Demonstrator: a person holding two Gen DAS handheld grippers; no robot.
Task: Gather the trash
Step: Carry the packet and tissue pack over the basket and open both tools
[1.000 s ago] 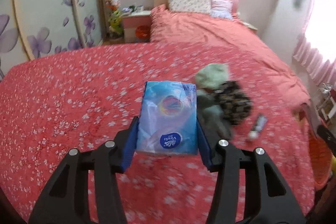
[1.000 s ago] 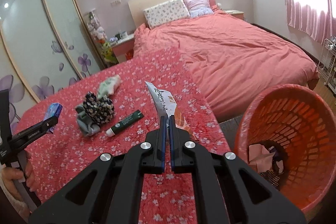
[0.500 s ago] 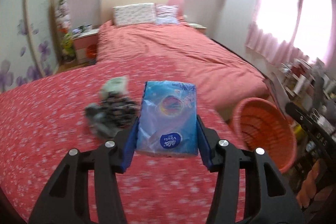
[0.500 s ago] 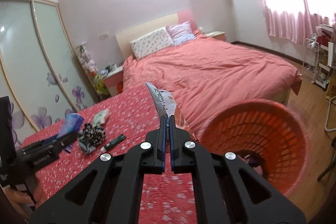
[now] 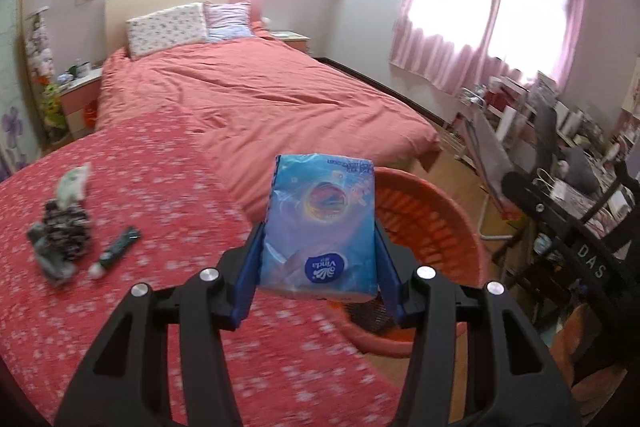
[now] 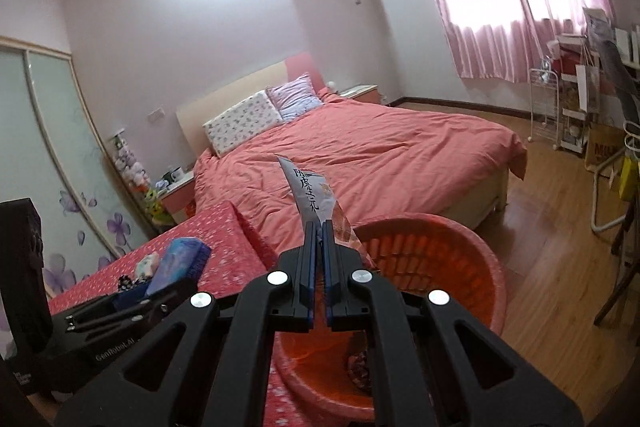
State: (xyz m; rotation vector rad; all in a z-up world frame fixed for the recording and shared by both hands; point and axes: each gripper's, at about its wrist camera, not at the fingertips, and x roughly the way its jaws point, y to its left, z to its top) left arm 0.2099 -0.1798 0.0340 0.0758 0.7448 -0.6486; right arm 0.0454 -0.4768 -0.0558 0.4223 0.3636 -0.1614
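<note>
My left gripper (image 5: 320, 251) is shut on a blue tissue pack (image 5: 320, 223) and holds it at the near rim of the orange laundry-style basket (image 5: 436, 223). My right gripper (image 6: 318, 231) is shut on a flat snack wrapper (image 6: 312, 193) and holds it above the same basket (image 6: 452, 267), which has some trash at its bottom. The left gripper with the blue pack (image 6: 180, 261) shows at the left of the right wrist view.
On the floral red cover (image 5: 168, 211) lie a dark tube (image 5: 118, 249), a dark patterned cloth bundle (image 5: 64, 231) and a pale green packet (image 5: 74, 181). A bed (image 5: 256, 95) stands behind. A rack and cluttered desk (image 5: 568, 147) are at the right.
Both grippers have swung right from the floral cover to the orange basket, still holding the tissue pack and the wrapper. The basket now lies directly under the right gripper.
</note>
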